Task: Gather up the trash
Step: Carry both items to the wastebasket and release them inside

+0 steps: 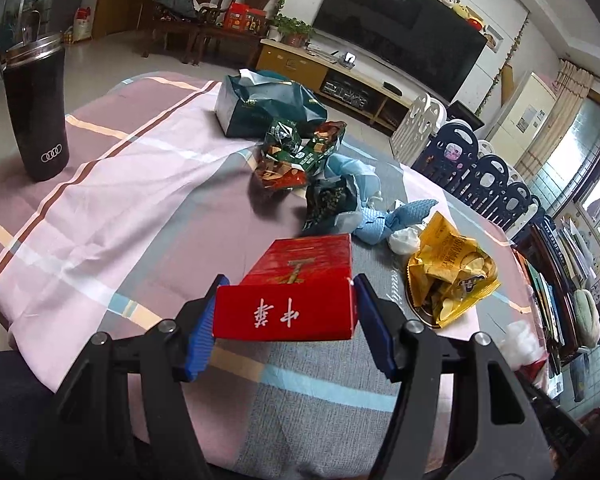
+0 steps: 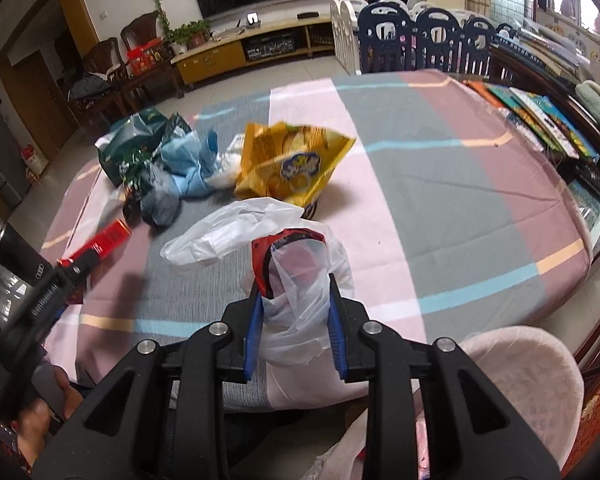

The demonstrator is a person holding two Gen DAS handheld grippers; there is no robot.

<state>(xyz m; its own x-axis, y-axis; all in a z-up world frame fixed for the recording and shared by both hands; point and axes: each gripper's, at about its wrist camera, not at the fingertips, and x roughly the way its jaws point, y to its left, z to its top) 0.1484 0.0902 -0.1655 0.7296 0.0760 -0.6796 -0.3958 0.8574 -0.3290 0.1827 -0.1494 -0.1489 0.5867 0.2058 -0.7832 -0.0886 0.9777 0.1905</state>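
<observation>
My left gripper point(image 1: 286, 312) is shut on a red carton point(image 1: 300, 276) with white characters, its blue pads pressed on both sides just above the tablecloth. In the right wrist view that carton point(image 2: 108, 238) shows at the left, held by the left gripper point(image 2: 74, 270). My right gripper point(image 2: 294, 300) is shut on a thin white plastic bag point(image 2: 260, 224) with a red and black wrapper point(image 2: 288, 240) inside it. Loose trash lies beyond: a yellow chip bag point(image 1: 452, 276) point(image 2: 292, 164), green snack wrappers point(image 1: 300, 152), a dark green bag point(image 1: 268, 104) point(image 2: 136, 140), crumpled blue plastic point(image 1: 380, 220) point(image 2: 188, 160) and a white tissue point(image 1: 404, 240).
A black tumbler point(image 1: 36, 108) stands at the table's left side. The round table carries a pink and grey checked cloth point(image 2: 440, 200). A pale pink basket point(image 2: 532, 380) sits below the table's near right edge. Books point(image 2: 540, 120) and a play fence point(image 2: 420, 40) lie beyond the table.
</observation>
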